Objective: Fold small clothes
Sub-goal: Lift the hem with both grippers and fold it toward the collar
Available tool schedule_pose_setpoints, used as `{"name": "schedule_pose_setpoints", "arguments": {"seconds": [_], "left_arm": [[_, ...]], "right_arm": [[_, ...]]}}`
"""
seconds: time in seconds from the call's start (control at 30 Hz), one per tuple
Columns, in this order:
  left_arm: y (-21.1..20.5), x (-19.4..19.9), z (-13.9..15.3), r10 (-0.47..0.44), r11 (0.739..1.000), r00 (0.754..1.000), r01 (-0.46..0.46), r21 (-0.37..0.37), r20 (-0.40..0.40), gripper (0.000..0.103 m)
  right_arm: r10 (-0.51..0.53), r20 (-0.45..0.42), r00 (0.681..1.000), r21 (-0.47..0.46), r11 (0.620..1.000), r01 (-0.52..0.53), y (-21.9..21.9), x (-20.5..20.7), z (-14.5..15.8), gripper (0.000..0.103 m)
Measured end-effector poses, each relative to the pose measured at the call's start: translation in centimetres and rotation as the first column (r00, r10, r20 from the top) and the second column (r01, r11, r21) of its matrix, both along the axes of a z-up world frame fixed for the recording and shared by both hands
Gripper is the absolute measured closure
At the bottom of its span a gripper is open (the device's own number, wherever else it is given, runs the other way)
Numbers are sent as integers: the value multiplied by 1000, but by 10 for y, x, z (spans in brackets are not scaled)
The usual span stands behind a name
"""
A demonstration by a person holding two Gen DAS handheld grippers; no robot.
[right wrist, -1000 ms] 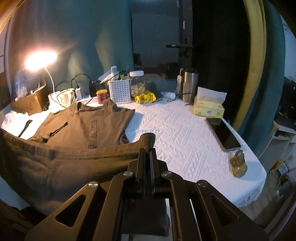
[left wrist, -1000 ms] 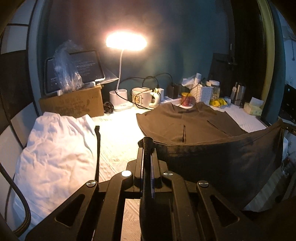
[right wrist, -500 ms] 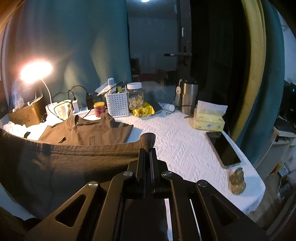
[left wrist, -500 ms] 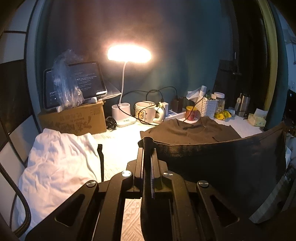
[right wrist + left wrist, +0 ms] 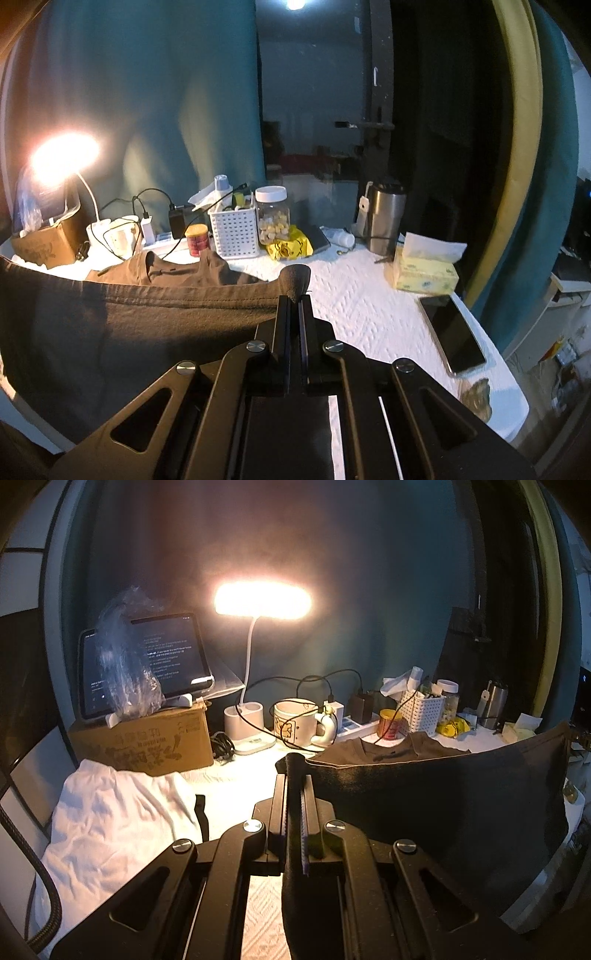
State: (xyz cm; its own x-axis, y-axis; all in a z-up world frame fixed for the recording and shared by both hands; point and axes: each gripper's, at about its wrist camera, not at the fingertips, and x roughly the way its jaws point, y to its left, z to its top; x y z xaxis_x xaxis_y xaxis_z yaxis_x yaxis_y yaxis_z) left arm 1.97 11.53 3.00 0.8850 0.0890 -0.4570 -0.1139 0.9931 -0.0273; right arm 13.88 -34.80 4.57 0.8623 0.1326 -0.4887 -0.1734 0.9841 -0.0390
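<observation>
Both grippers — left gripper (image 5: pixel 295 775), right gripper (image 5: pixel 294 291) — have jaws clamped on the dark brown cotton T-shirt (image 5: pixel 147 314), its hem stretched raised between them above the white-covered worktop (image 5: pixel 369 306).

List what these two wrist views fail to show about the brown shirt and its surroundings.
- Brown shirt lower body: both views, hidden behind its own raised hem.
- Left claw and right claw pads: covered by pinched cloth.
- Tablet text: left view, too small, partly behind plastic bag.
</observation>
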Motion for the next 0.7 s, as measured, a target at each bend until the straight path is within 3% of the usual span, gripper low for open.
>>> {"name": "schedule_pose_setpoints", "arguments": {"seconds": [0.7], "left_arm": [[26, 78, 12, 14, 1000, 999, -14, 26, 29, 99]], "right_arm": [[15, 38, 999, -14, 1000, -15, 25, 82, 17, 98]]}}
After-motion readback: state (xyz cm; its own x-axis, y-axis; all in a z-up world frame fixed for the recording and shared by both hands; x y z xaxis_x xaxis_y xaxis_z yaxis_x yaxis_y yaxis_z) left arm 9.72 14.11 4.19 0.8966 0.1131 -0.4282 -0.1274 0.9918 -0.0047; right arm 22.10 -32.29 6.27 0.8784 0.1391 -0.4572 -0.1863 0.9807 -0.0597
